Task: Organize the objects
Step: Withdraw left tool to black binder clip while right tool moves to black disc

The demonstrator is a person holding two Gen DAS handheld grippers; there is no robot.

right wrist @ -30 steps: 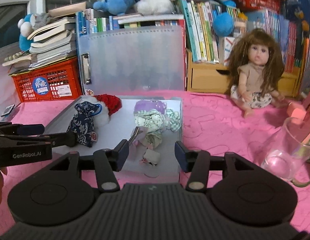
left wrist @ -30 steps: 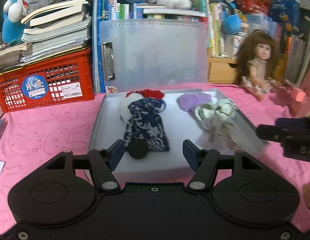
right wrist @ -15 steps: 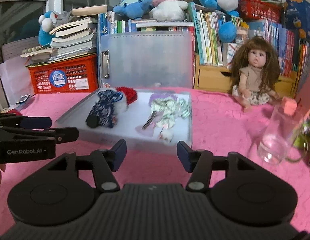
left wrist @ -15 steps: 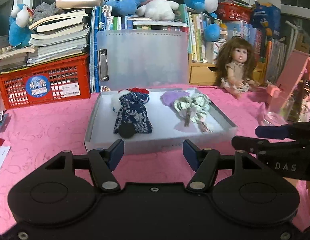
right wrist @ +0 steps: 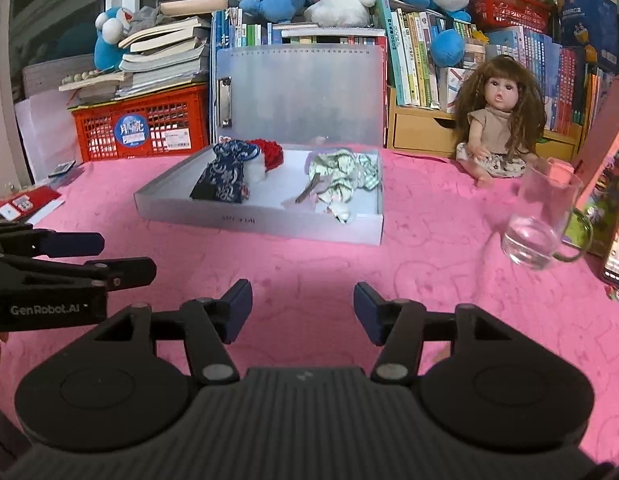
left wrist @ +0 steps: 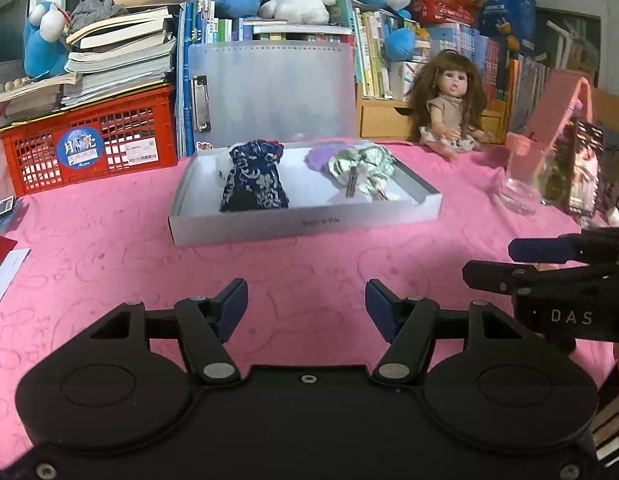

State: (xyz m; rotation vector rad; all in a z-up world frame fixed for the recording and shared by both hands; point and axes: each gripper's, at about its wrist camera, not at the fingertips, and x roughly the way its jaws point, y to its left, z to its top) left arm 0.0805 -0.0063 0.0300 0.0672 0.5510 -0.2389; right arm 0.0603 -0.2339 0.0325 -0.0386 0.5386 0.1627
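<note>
A grey shallow box (left wrist: 305, 224) (right wrist: 261, 222) sits on the pink tablecloth. Inside lie a dark blue patterned pouch (left wrist: 251, 184) (right wrist: 221, 178), a red and white plush piece (right wrist: 265, 156), a purple item (left wrist: 319, 156) and a green-white scrunchie with a clip (left wrist: 361, 170) (right wrist: 341, 174). My left gripper (left wrist: 305, 306) is open and empty, well in front of the box. My right gripper (right wrist: 302, 308) is open and empty, also short of the box. Each gripper shows side-on in the other's view: the right one in the left wrist view (left wrist: 549, 268), the left one in the right wrist view (right wrist: 89, 260).
A glass mug (right wrist: 543, 224) (left wrist: 517, 188) stands right of the box. A doll (right wrist: 497, 120) (left wrist: 449, 104) sits at the back right. A red crate (left wrist: 89, 148) with books, a translucent folder (right wrist: 297, 92) and bookshelves line the back. Cards (right wrist: 17, 206) lie at the left.
Both grippers have drawn back from over the box toward the near side of the table, empty. The box's contents have not moved.
</note>
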